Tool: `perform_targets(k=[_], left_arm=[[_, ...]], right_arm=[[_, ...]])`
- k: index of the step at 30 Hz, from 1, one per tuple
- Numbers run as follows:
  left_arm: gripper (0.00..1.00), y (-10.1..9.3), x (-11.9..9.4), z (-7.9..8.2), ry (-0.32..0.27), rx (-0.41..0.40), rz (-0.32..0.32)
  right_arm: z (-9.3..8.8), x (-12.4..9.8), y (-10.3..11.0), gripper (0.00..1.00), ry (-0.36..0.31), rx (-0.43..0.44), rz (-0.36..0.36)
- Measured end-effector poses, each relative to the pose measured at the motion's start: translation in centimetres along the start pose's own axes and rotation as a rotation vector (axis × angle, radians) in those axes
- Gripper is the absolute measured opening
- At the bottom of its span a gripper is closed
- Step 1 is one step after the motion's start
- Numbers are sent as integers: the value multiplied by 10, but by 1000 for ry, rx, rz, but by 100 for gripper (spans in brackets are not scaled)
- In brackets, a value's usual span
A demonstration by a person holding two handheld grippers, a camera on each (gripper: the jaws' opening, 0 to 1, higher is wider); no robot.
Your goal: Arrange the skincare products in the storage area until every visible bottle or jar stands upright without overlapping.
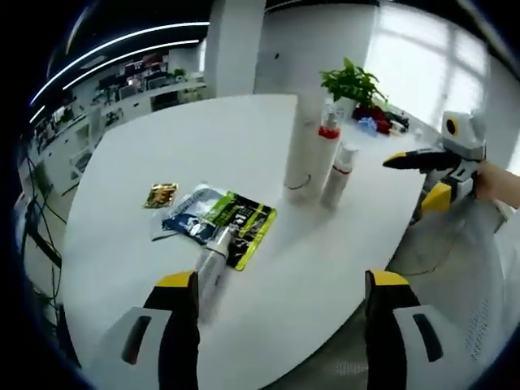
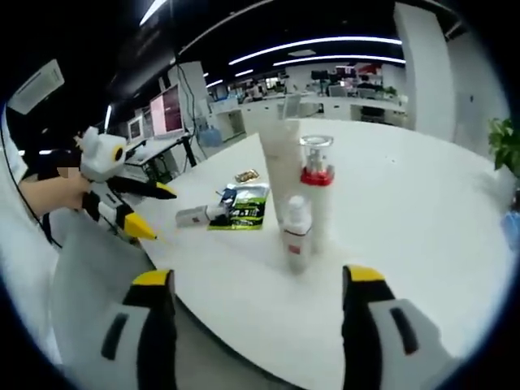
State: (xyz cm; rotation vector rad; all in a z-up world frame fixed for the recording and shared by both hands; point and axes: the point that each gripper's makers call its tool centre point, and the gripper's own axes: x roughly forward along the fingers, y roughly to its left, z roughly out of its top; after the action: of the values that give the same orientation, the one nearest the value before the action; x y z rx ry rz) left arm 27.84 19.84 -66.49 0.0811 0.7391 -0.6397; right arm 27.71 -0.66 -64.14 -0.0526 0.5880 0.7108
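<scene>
On the white table [image 1: 244, 154], three containers stand upright together: a tall white tube [image 1: 302, 158], a red-collared pump bottle [image 1: 327, 142] and a small red-banded bottle [image 1: 339, 174]; contents can't be seen. Near them a white tube [image 1: 213, 258] lies flat by sachets [image 1: 215, 218]. Left gripper [image 1: 280, 284] and right gripper [image 2: 256, 280] gape wide, holding nothing.

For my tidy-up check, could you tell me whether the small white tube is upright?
Tipped: the small white tube lies flat on the table.

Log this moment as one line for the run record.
left gripper open, empty | right gripper open, empty | three bottles upright | tube lying beside packets | step: stand tube up
</scene>
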Motion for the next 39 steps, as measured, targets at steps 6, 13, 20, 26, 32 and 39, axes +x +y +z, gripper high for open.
perform_targets(k=[6, 13, 20, 26, 32, 39], left_arm=[[85, 5, -6, -6, 4, -18, 18], [86, 5, -10, -4, 1, -15, 25], [85, 7, -9, -3, 7, -5, 26], [82, 22, -5, -14, 87, 18, 56], [78, 35, 3, -22, 172, 52, 59], [69, 53, 19, -29, 287, 135, 59]], right_arm=[[2, -8, -3, 85, -16, 6, -11], [-2, -12, -6, 85, -17, 15, -26], [-2, -14, -8, 84, -21, 19, -35], [1, -14, -7, 84, -27, 15, -36], [-1, -15, -6, 83, -24, 26, -44], [3, -15, -6, 82, -35, 36, -54]])
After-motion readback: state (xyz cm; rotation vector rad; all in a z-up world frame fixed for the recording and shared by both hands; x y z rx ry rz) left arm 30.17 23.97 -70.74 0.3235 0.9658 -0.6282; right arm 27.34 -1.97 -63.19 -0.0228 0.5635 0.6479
